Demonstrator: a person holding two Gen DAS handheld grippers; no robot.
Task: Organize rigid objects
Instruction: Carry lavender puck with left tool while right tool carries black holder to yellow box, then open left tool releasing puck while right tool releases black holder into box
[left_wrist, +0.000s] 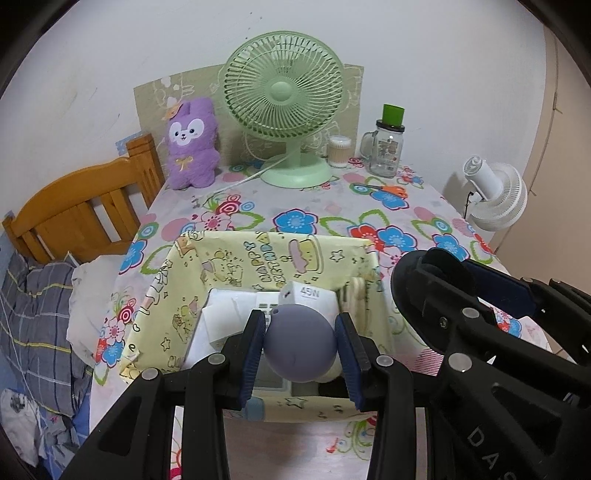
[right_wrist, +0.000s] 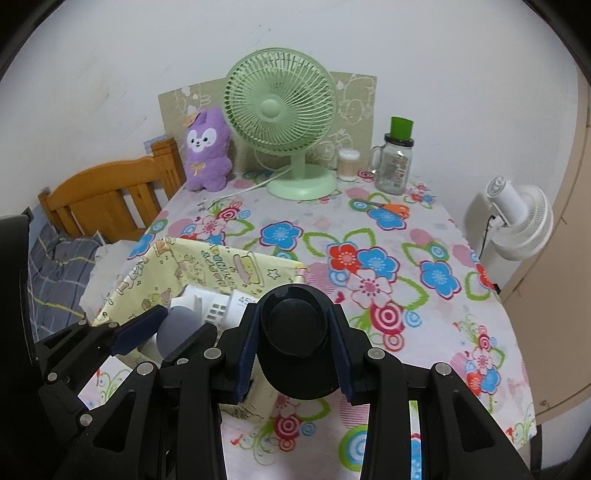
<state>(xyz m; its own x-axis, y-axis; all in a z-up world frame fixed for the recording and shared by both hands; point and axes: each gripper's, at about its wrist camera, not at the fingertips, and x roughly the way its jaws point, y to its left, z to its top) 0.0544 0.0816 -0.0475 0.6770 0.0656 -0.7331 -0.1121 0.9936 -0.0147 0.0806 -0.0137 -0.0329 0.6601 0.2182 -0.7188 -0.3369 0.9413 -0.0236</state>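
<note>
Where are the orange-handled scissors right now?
In both wrist views, the scissors lie at the table's far right, just in front of the glass jar.

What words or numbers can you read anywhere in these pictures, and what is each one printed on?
"45W" on the white charger block inside the yellow cartoon-print box.
"HAPPY BIRTHDAY", upside down, on the box's far inner wall.
"DAS", cut off at the picture's edge, on the black body of the right gripper.
Too small or blurred to read: the label on the clear glass jar with the green cap and the keys of the white keypad.
</note>
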